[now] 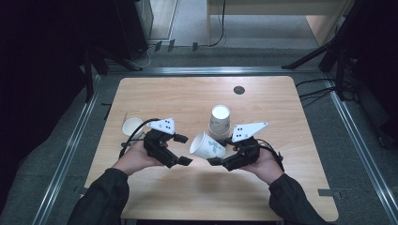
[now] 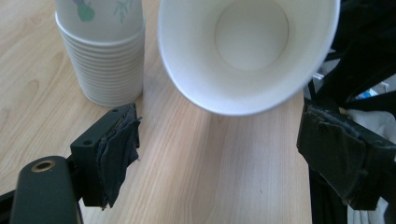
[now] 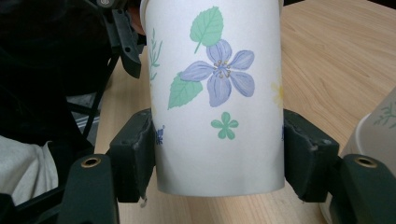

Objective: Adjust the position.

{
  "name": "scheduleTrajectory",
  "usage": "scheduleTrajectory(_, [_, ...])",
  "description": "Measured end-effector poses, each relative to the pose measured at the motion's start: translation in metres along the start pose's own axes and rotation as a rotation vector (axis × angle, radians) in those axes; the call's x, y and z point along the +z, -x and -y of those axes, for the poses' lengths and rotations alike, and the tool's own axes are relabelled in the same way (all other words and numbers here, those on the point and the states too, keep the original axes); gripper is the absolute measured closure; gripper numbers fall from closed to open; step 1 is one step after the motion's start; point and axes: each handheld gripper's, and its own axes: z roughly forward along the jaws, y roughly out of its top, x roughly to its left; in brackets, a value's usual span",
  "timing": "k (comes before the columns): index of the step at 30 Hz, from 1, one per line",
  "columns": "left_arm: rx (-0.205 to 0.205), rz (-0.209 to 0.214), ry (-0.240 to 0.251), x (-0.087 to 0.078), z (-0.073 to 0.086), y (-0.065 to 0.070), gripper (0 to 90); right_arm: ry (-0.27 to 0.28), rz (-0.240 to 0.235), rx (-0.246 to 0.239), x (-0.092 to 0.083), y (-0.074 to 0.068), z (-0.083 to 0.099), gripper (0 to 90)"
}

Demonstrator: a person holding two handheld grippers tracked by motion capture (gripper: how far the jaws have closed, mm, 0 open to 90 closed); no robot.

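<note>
Right tongs [image 1: 217, 160] are clamped on the flowered paper cup [image 1: 207, 145], both pads pressed flat to its sides, and the cup is tipped on its side above the table [image 1: 281, 187], its white mouth turned toward nine o'clock. In the right gripper view the purple flower and green leaves sit square between the pads [image 3: 135, 154]. Left tongs [image 1: 183, 149] stand wide apart with nothing between them, their tips just at nine o'clock of that cup's rim; the left gripper view looks straight into the cup's bare inside. At one o'clock of the held cup stands the stack of cups [image 1: 219, 121], upright. A lone cup [image 1: 132, 126] sits at ten o'clock of the left tongs.
</note>
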Motion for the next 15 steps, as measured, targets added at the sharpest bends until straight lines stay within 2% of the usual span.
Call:
scheduleTrajectory(4, [-0.012,0.033,0.025,0.0039,-0.0016,-0.0008,13.3,-0.001,-0.007,-0.003,0.0009,-0.0006,0.0,34.2])
scheduleTrajectory(8, [-0.033,0.088,0.063,0.0077,-0.005,-0.0037,13.4,0.003,-0.015,0.001,0.0024,-0.0009,-0.0005,34.3])
scheduleTrajectory(11, [-0.047,0.108,0.088,0.0078,-0.0061,-0.0045,13.4,0.003,-0.019,0.0,0.0036,-0.0016,-0.0007,34.2])
scheduleTrajectory(15, [-0.055,0.11,0.122,0.008,-0.006,-0.0042,13.4,0.005,-0.025,0.001,0.0047,-0.0016,-0.0006,34.2])
